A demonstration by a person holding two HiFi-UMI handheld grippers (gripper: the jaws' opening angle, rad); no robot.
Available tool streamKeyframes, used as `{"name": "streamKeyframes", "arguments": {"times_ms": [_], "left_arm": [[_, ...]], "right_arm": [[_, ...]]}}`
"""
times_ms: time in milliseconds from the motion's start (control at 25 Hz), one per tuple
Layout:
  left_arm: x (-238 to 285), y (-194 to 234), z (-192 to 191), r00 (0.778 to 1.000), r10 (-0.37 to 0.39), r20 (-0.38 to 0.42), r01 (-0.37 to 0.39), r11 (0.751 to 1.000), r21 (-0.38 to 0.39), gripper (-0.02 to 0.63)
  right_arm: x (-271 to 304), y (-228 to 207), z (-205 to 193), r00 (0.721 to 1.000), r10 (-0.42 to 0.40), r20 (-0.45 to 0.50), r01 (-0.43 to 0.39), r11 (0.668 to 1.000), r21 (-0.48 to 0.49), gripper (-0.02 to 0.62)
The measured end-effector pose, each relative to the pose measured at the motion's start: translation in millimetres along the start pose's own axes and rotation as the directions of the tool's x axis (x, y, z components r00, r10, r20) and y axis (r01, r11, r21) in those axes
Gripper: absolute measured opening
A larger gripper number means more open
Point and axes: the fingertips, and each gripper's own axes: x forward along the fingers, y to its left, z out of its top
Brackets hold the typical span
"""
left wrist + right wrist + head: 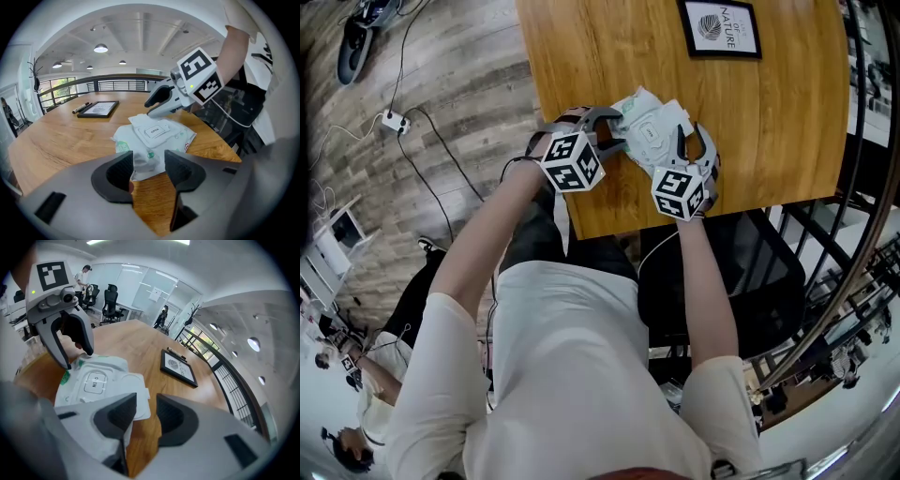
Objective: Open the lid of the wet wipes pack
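Note:
A white wet wipes pack (654, 127) lies near the front edge of the wooden table (581, 56). Its flat lid labelled OPEN (154, 131) lies closed on top. My left gripper (621, 129) comes in from the left, and its jaws are closed on the pack's crumpled near end (147, 161). My right gripper (689, 129) is at the pack's right side. In the right gripper view its jaws (146, 411) stand apart over the edge of the white lid frame (133, 401) without pressing on it. The left gripper's fingers (82, 341) straddle the pack's far corner there.
A black-framed picture (720, 28) lies at the table's far side, with pens (80, 108) beside it. The table's front edge runs just under the grippers. A dark chair (750, 272) stands below at the right, and cables (394, 120) lie on the floor at the left.

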Motion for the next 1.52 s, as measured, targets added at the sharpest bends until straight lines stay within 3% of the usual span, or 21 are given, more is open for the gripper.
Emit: {"name": "streamKeyframes", "arguments": {"times_ms": [400,680,840,1080,1280,1520], "left_arm": [[-43,-24,24,1.000,0.020,-0.024,-0.019,0.999,0.040,0.190],[-84,-38,43,0.997,0.074,-0.006,-0.074,0.997,0.022,0.178],[-101,-47,50,0.993,0.116,-0.005,-0.116,0.993,0.033,0.169],[-140,-64,63,0.981,0.184,0.052,-0.179,0.979,-0.098,0.127],[-164,-75,75,0.959,0.265,0.097,-0.240,0.947,-0.212,0.091],[-221,-88,93,0.928,0.343,0.143,-0.299,0.918,-0.260,0.058]], "right_arm": [[-41,-13,12,1.000,-0.001,0.018,0.000,0.999,0.054,0.118],[-76,-14,26,0.998,0.050,0.028,-0.052,0.996,0.074,0.117],[-93,-21,29,0.997,0.071,0.026,-0.073,0.988,0.138,0.116],[-132,-22,41,0.991,0.125,0.043,-0.132,0.955,0.267,0.086],[-162,-15,50,0.984,0.144,0.105,-0.170,0.930,0.324,0.077],[-228,-3,79,0.971,0.096,0.220,-0.172,0.918,0.357,0.048]]}}
